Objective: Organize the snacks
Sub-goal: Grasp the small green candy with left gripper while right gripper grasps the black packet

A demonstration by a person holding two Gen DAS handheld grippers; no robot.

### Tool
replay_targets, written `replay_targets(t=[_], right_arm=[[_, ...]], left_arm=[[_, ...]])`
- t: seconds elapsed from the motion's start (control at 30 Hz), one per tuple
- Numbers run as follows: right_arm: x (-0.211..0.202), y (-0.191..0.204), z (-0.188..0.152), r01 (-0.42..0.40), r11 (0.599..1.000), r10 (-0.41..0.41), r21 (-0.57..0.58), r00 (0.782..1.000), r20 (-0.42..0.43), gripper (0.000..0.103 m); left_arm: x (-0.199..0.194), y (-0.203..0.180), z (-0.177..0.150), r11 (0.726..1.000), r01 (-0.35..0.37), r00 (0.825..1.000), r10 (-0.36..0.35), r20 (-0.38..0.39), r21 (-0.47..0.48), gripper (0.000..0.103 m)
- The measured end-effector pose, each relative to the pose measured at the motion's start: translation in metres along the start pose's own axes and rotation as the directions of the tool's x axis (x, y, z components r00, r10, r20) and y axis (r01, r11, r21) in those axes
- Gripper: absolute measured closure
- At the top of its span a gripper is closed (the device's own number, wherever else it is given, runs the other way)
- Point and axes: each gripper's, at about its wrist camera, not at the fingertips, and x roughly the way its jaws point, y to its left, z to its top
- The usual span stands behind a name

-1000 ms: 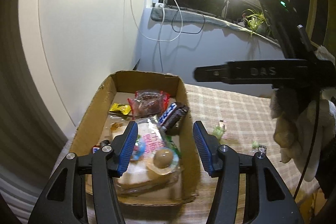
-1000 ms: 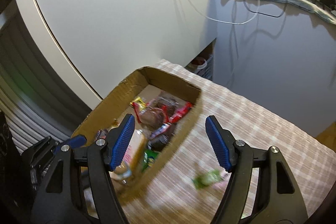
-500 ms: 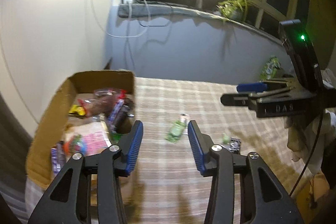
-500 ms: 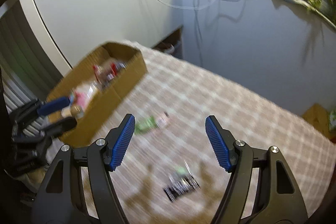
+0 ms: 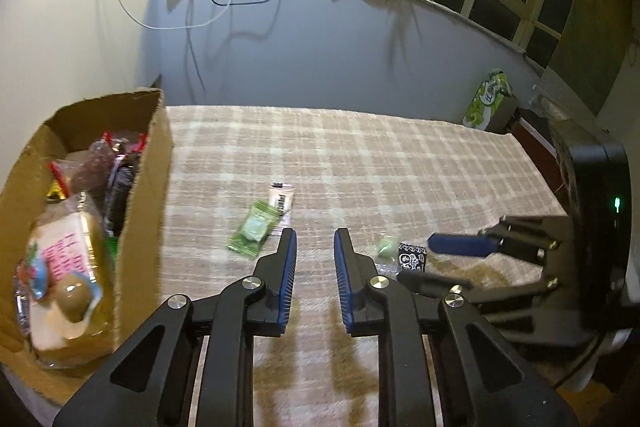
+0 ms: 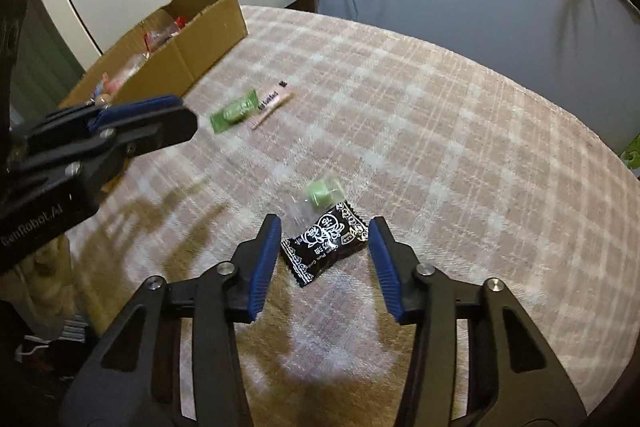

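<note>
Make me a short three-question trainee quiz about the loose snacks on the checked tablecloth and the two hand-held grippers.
1. True or false: the black printed snack packet lies between the fingers of the right hand-held gripper, not yet pinched.
2. Multiple choice: where is the brown cardboard box of snacks in the left wrist view? A) left edge of the table B) right edge C) centre.
3. Fill in: beside the flat green wrapped sweet lies a pale ____ with dark lettering.

Key: 1 true: gaps show on both sides, and the jaws have just been closing. 2 A. 3 sachet.
</note>
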Motion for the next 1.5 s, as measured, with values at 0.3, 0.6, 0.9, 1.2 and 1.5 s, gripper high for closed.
replay_targets(t=[0.3, 0.6, 0.9, 1.2, 1.5], right_arm=[[0.015, -0.002, -0.003, 0.055, 0.998, -0.055, -0.008, 0.998, -0.005, 0.065], [0.008, -0.018, -0.013, 0.104, 0.994, -0.104, -0.037, 0.995, -0.008, 0.068], [0.000, -0.039, -0.021, 0.106, 0.994, -0.107, -0.010, 0.994, -0.004, 0.074], [-0.002, -0.046, -0.024, 0.101, 0.995, -0.101, -0.001, 0.995, 0.006, 0.074], [-0.008, -0.046, -0.028, 0.085, 0.996, -0.085, 0.037, 0.996, 0.019, 0.076]], left_arm=[[0.021, -0.009, 0.005, 0.999, 0.043, 0.998, -0.042, -0.045, 0.018, 0.085], [0.045, -0.035, 0.006, 0.992, 0.104, 0.990, -0.097, -0.105, 0.068, 0.076], [0.075, -0.060, 0.005, 0.991, 0.078, 0.986, -0.061, -0.158, 0.105, 0.075], [0.090, -0.073, 0.003, 0.988, 0.002, 0.991, 0.019, -0.134, 0.157, 0.084], [0.065, -0.057, 0.002, 0.991, 0.006, 0.996, 0.006, -0.094, 0.133, 0.084]])
